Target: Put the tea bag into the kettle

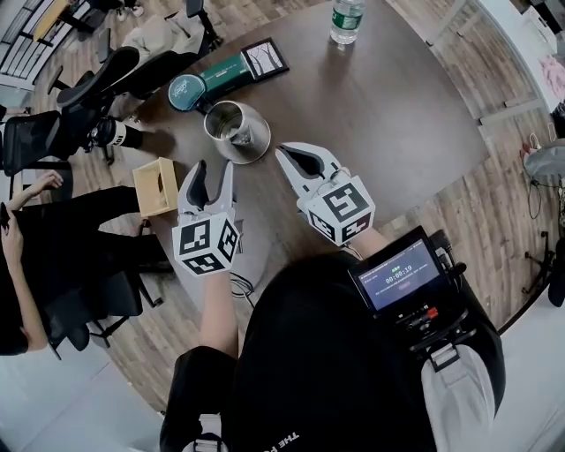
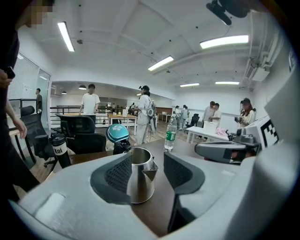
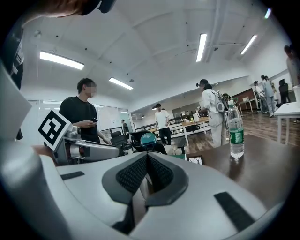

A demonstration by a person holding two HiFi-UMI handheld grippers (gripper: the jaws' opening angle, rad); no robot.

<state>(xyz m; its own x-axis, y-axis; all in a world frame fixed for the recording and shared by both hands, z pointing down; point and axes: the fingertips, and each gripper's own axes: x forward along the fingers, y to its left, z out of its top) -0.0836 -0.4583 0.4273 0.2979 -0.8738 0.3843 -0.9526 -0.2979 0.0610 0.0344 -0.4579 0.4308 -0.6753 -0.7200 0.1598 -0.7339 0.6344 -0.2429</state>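
Head view: kettle [image 1: 228, 122] stands just beyond left gripper [image 1: 214, 169], half open and empty; right gripper [image 1: 286, 154] closed.

The table [image 1: 397, 115] lies bare over its middle, right side and near edge. The left edge is crowded: the kettle [image 1: 237, 128], open-topped, with a teal lid [image 1: 187, 92] and green box [image 1: 231, 71] behind it. A bottle [image 1: 347, 19] stands at the far edge.

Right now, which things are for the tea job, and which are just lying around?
For the job: kettle, teal lid beside it (maybe the kettle's), left gripper, right gripper. I can't see a tea bag anywhere.

Just lying about: water bottle, wooden box, green box.
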